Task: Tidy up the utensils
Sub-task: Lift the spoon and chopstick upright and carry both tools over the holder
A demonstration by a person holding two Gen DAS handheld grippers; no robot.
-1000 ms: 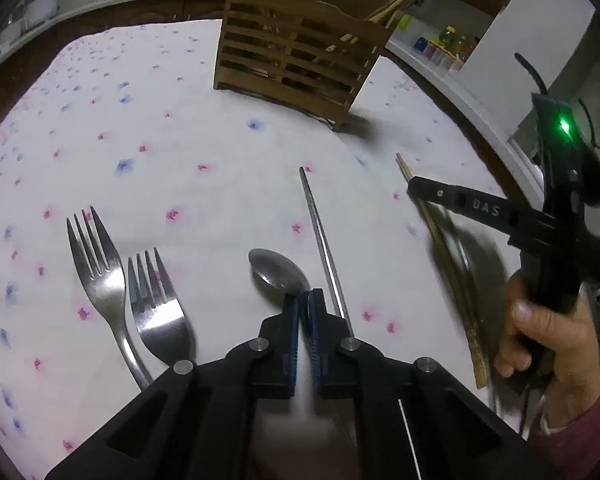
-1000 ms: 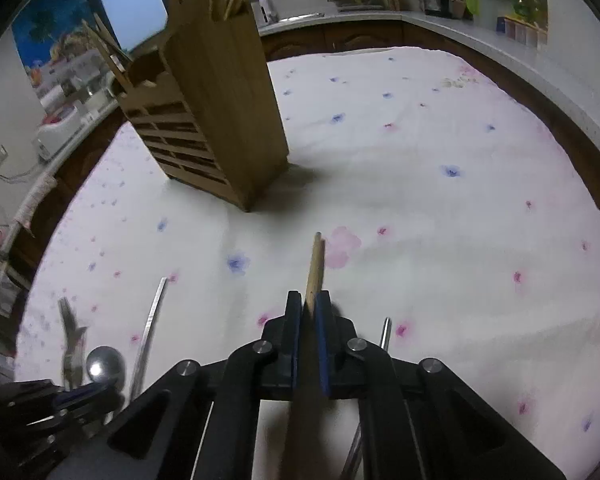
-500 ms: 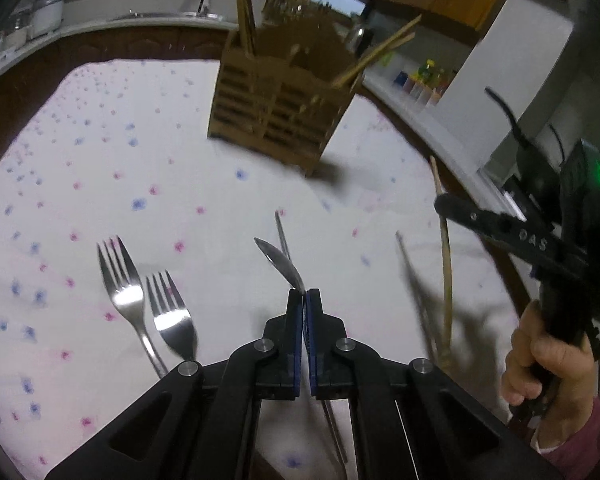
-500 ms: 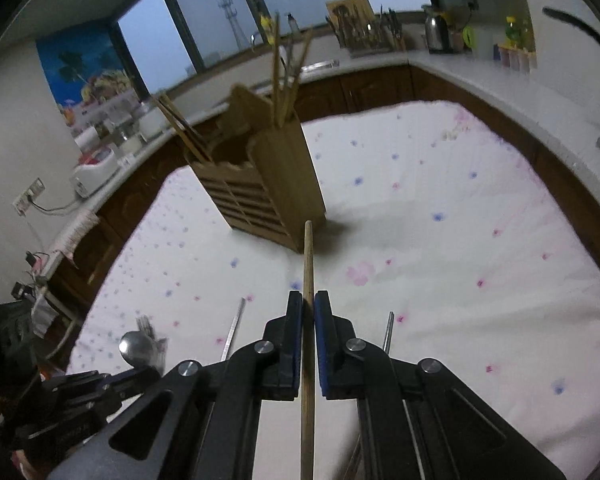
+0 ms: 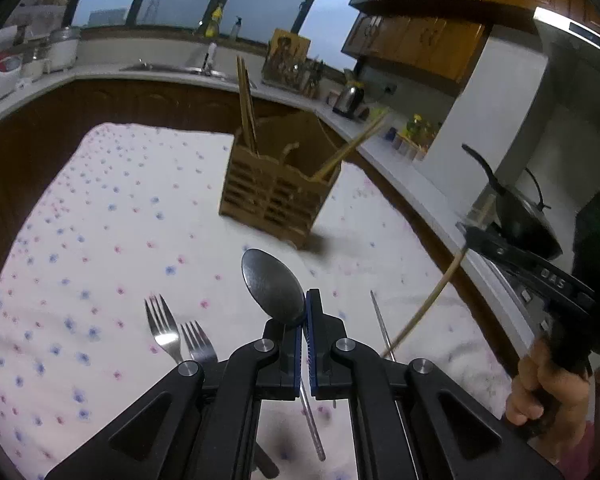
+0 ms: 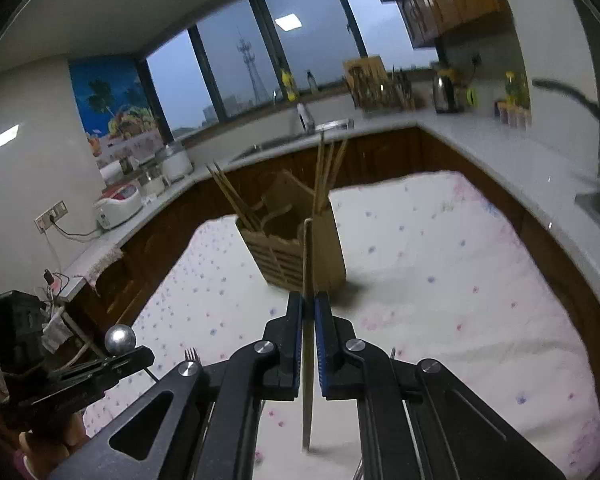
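My left claw (image 5: 305,322) is clamped on a metal spoon (image 5: 274,288), bowl up, held in the air on the near side of the wooden utensil holder (image 5: 278,196). My right claw (image 6: 309,322) pinches a wooden chopstick (image 6: 308,264), its tip pointing at that holder. Two forks (image 5: 180,334) and a metal chopstick (image 5: 382,330) lie on the flowered cloth of the worktop (image 5: 112,216), nearer me than the holder, which has chopsticks standing in it.
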